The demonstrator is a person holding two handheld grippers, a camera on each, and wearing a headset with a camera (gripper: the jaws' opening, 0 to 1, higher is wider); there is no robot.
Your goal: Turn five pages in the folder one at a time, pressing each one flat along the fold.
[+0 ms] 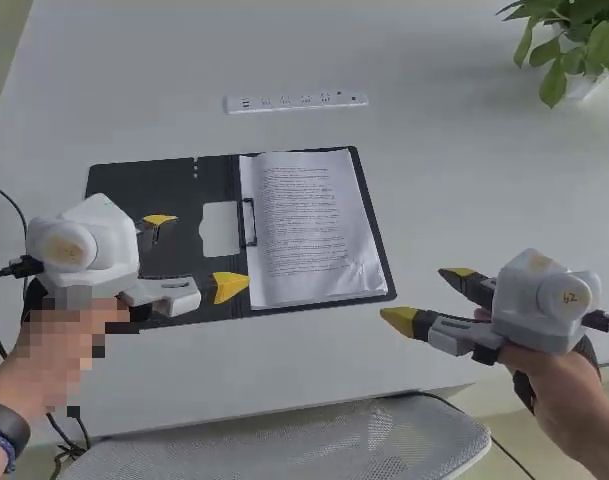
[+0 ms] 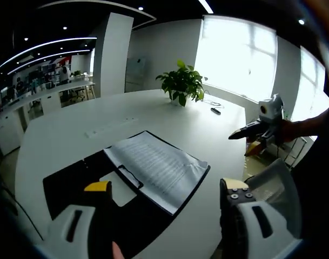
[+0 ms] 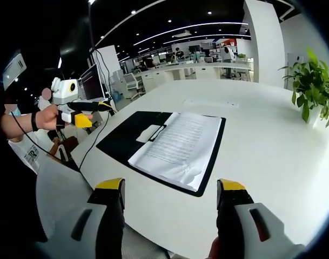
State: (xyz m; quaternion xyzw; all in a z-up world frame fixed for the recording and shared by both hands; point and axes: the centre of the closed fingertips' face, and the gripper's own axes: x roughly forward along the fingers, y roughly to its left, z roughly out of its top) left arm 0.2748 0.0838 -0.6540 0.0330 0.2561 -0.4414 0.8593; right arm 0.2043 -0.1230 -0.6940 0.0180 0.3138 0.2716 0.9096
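- The folder (image 1: 164,185) lies open on the table (image 1: 434,150), with its pages (image 1: 309,225) stacked on the right half
- The left gripper (image 1: 194,252) hovers over the black cover and the right gripper (image 1: 427,296) is near the table's edge; both have jaws wide and empty
- The right gripper would best pinch only the top sheet's free edge

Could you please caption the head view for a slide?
Open black folder of printed pages on a white table; left gripper and right gripper open.

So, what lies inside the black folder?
The open black folder holds a stack of printed white pages on the right and a small white sheet beside the clip. The top page hides those beneath.
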